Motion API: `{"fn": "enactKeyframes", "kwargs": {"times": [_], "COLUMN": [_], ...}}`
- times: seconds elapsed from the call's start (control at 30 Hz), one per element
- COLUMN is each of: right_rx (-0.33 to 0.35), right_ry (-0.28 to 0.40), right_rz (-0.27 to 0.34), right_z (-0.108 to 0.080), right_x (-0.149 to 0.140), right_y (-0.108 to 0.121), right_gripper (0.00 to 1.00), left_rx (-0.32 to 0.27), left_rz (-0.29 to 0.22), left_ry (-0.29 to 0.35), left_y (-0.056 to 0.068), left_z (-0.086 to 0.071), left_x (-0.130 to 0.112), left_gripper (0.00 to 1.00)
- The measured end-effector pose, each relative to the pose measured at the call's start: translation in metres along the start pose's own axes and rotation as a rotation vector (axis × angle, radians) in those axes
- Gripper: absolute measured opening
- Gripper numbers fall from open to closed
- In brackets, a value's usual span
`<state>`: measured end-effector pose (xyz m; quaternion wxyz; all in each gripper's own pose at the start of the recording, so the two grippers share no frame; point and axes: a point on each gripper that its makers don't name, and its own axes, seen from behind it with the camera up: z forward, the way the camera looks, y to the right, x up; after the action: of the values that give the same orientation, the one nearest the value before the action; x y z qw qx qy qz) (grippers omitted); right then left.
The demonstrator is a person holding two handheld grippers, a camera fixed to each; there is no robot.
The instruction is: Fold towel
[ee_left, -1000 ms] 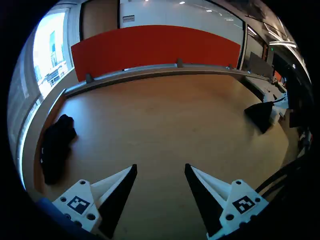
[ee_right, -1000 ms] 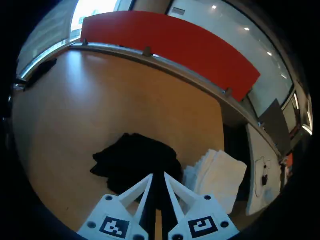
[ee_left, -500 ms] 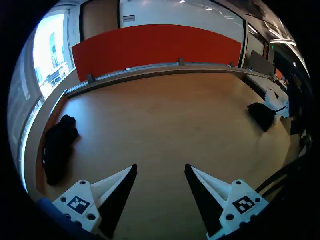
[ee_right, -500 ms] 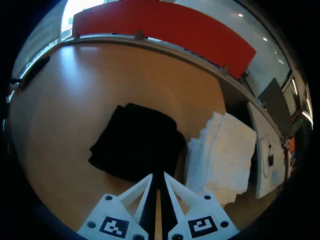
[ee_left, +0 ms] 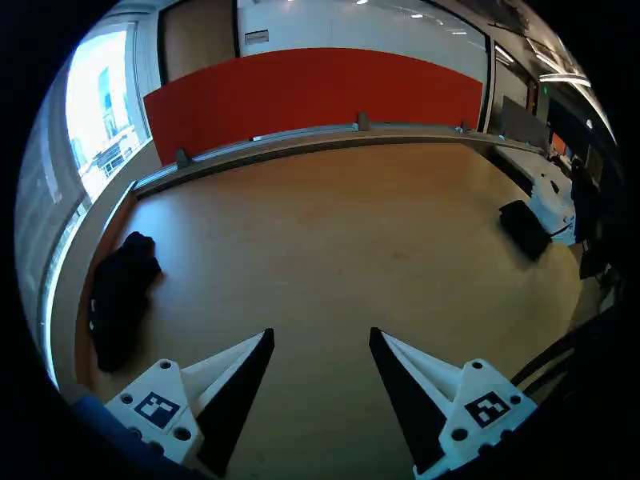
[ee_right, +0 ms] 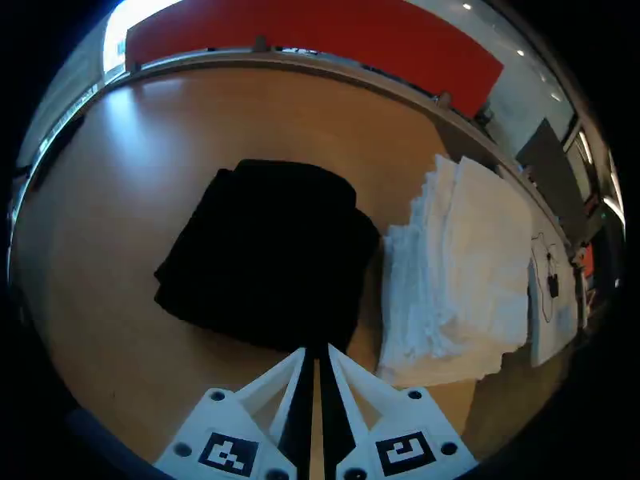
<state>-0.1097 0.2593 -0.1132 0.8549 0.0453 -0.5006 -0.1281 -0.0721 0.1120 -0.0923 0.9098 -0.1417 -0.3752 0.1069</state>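
- Towels ahead: black towel (ee_right: 272, 248) touching white stack (ee_right: 464, 264) on wooden table (ee_right: 120, 160).
- My right gripper (ee_right: 318, 350) is nearly closed at the black towel's near edge.
- My left gripper (ee_left: 321, 332) is spread wide above the table.

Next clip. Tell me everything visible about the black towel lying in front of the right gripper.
The black towel is folded into a thick, roughly rectangular, soft-looking bundle, lying flat on the wooden tabletop. One side appears to touch a stack of white towels. The right gripper, fingers together, reaches its near edge; whether it pinches the cloth cannot be told.
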Motion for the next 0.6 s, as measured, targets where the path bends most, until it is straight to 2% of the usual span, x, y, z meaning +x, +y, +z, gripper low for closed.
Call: {"fn": "enactKeyframes", "kwargs": {"times": [0.6], "right_rx": [-0.030], "right_ry": [-0.041], "right_rz": [0.059], "right_z": [0.018], "right_x": [-0.010], "right_y": [0.002], "right_gripper": [0.05], "left_rx": [0.013], "left_rz": [0.000], "left_ry": [-0.007], "left_y": [-0.005], "left_z": [-0.001], "left_x": [-0.005], "left_gripper": [0.88]}}
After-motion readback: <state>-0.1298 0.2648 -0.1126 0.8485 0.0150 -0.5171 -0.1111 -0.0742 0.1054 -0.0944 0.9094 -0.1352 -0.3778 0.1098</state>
